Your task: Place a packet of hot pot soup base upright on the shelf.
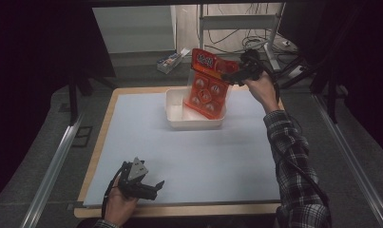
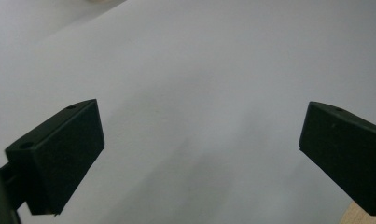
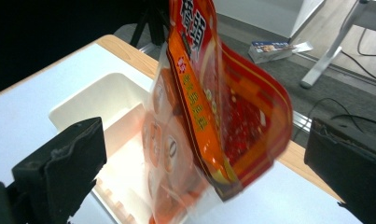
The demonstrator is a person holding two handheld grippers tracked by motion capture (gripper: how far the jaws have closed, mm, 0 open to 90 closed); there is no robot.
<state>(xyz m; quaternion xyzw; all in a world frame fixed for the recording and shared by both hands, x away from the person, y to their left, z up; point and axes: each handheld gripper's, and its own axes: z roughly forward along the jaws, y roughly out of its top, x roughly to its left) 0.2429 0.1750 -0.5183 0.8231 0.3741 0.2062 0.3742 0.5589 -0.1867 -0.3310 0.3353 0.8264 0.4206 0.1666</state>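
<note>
At the far edge of the table, right gripper: jaws spread as wide as they go, one on each side of the snack bag's top corner, and neither pad presses on it.
Snack bag: an orange-red pouch with a clear front that shows round wrapped pieces; it stands tilted, its lower end down inside the white tray, its printed header up in the air between the open jaws.
Bag in the high view: it leans toward the far right, its top corner just beside the right gripper.
White tray: a rectangular tub on the pale mat near the middle of the table's far edge, with the bag's bottom resting in its right half.
Right hand: it holds the gripper above the tray's far right corner; a plaid sleeve runs back along the table's right edge.
Left gripper: jaws wide apart with nothing between them but bare mat.
Left gripper in the high view: held low at the near left corner of the table, well apart from the tray.
Table: a wooden rim frames the pale mat.
Small box: it lies on the floor beyond the table's far edge.
</note>
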